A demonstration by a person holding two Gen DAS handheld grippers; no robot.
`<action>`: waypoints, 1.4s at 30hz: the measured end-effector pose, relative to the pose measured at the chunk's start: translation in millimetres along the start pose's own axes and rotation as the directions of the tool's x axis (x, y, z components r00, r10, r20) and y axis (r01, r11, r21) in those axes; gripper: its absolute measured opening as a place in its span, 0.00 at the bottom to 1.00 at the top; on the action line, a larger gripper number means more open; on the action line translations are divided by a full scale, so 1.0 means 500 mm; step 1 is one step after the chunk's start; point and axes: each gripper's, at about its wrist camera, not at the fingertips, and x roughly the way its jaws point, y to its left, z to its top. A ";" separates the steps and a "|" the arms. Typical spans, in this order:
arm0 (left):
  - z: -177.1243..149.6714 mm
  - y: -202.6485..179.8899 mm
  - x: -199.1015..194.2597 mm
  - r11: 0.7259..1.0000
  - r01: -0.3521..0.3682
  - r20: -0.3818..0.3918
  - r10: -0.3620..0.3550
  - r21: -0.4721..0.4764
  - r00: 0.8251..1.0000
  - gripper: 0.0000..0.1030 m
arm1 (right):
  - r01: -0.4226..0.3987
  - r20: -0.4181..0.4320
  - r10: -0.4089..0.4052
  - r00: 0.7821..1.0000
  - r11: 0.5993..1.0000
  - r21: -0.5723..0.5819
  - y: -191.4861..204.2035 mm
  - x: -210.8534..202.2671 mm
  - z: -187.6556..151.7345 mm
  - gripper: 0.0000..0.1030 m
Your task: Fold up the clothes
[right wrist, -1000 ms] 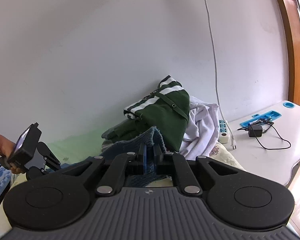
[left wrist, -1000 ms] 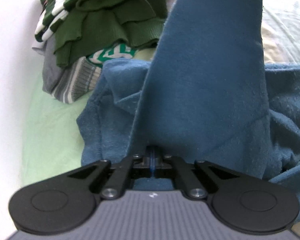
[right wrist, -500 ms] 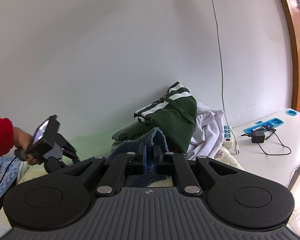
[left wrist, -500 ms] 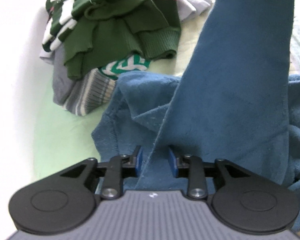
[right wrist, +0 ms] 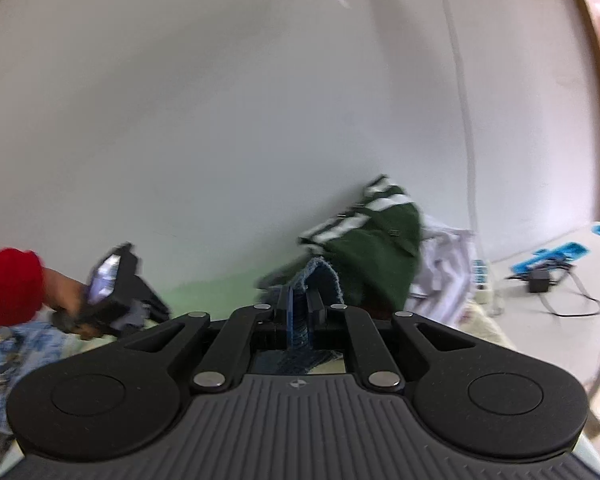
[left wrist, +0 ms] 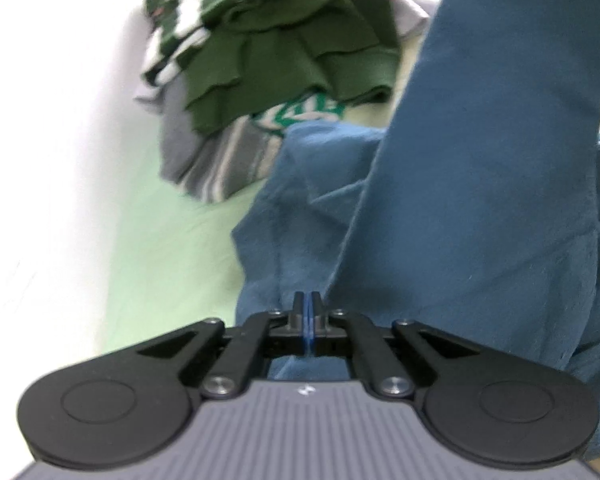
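A blue fleece garment (left wrist: 480, 168) lies bunched on the green sheet (left wrist: 160, 260), with one long part of it pulled up and away to the upper right. My left gripper (left wrist: 308, 304) is shut with its jaws pressed together, nothing visibly between them, just above the garment's left edge. My right gripper (right wrist: 300, 304) is shut on a fold of the same blue garment (right wrist: 320, 280) and holds it high, facing the wall. The left gripper (right wrist: 112, 292), in a hand with a red sleeve, shows at the left of the right wrist view.
A pile of clothes, green knit (left wrist: 284, 52) over grey striped (left wrist: 220, 172), lies by the white wall (left wrist: 40, 160). It also shows in the right wrist view (right wrist: 376, 248) beside white cloth (right wrist: 440, 256). A white table (right wrist: 560, 320) at right holds a charger and blue items.
My left gripper was shut on the blue garment, opened half a second ago, and is now shut again off the cloth. It moved left. My right gripper rose, still holding its fold.
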 end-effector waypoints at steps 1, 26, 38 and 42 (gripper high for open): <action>-0.008 0.000 -0.004 1.000 -0.011 0.005 0.011 -0.020 1.000 0.00 | -0.035 -0.008 0.035 0.999 0.999 -0.003 0.007 -0.004 0.003 0.06; -0.132 -0.026 -0.060 0.910 0.107 0.052 -0.094 -0.400 0.994 0.21 | -0.442 -0.320 0.398 0.860 0.894 -0.074 0.161 -0.055 -0.042 0.06; -0.217 -0.023 -0.145 0.693 0.249 0.193 -0.159 -0.677 0.968 0.35 | -0.487 -0.402 0.418 0.815 0.870 -0.083 0.185 -0.055 -0.093 0.06; -0.213 -0.018 -0.133 0.589 0.269 0.242 -0.127 -0.762 0.962 0.39 | -0.499 -0.423 0.425 0.800 0.863 -0.078 0.189 -0.057 -0.107 0.06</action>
